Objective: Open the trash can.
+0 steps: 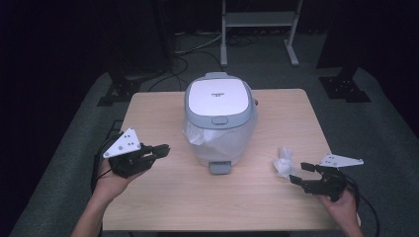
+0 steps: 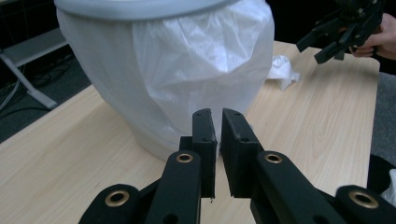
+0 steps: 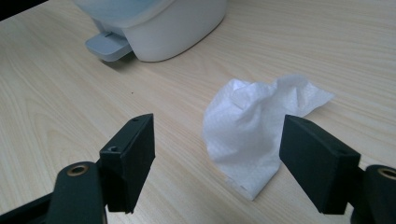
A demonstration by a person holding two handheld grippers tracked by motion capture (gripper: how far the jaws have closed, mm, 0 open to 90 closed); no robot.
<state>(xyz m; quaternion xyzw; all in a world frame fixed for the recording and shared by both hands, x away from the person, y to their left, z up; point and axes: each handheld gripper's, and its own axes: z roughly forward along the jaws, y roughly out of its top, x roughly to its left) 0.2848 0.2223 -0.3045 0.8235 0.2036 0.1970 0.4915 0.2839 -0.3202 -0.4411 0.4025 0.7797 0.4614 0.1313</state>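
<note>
A white pedal bin (image 1: pixel 220 118) with a grey-rimmed lid stands shut at the table's middle, and a clear bag liner (image 2: pixel 187 60) bulges out under its rim. A crumpled white tissue (image 1: pixel 284 162) lies on the table to its right. My left gripper (image 1: pixel 165 148) hovers left of the bin and points at it. In its own view, the left gripper (image 2: pixel 218 116) has its jaws shut with nothing between them. My right gripper (image 1: pixel 299 173) is open just short of the tissue (image 3: pixel 257 121). In its own view, the right gripper (image 3: pixel 219 128) frames the tissue without touching it.
The bin's grey pedal (image 1: pixel 220 168) juts toward the person, low over the wooden table (image 1: pixel 148 207). In the right gripper view the pedal (image 3: pixel 109 46) sits far left of the tissue. Beyond the table are cables and a metal stand (image 1: pixel 259 29) on the dark floor.
</note>
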